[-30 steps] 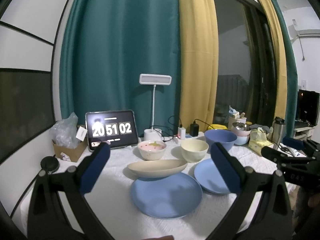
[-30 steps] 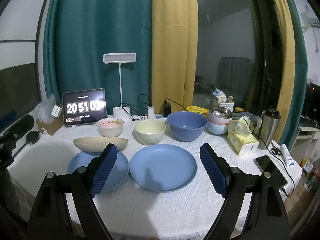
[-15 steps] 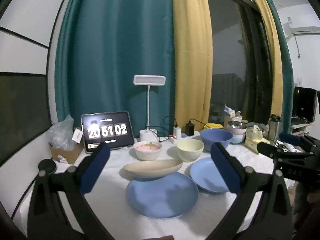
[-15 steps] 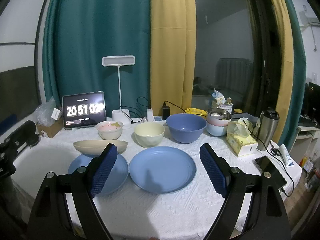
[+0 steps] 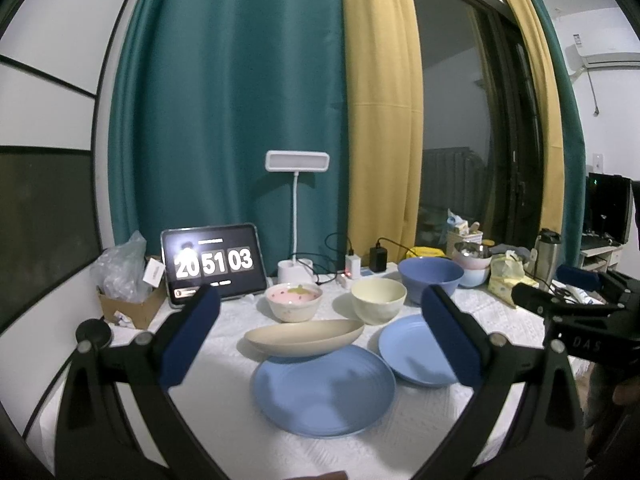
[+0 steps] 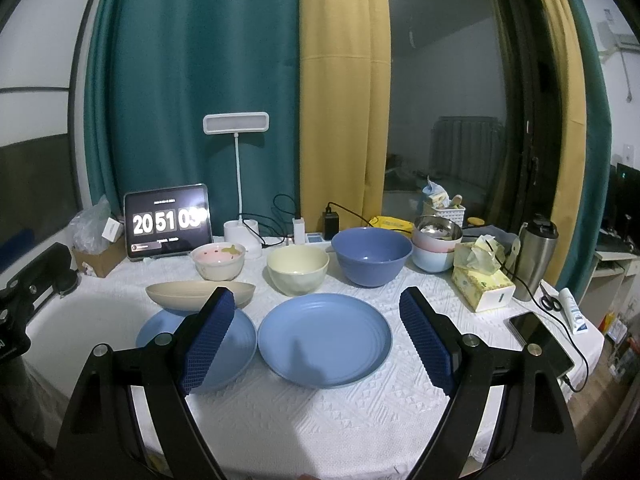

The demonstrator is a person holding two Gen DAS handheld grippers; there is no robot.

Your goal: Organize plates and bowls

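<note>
- Nearest, the left gripper and right gripper hang above the table, fingers spread wide, holding nothing; judged, sorting has not begun
- Two blue plates lie side by side; a beige dish overlaps one; behind, three bowls stand unstacked
- Only the right view shows the phone; the left alone shows the air conditioner

A home: curtains, clothed table, tissue box.
</note>
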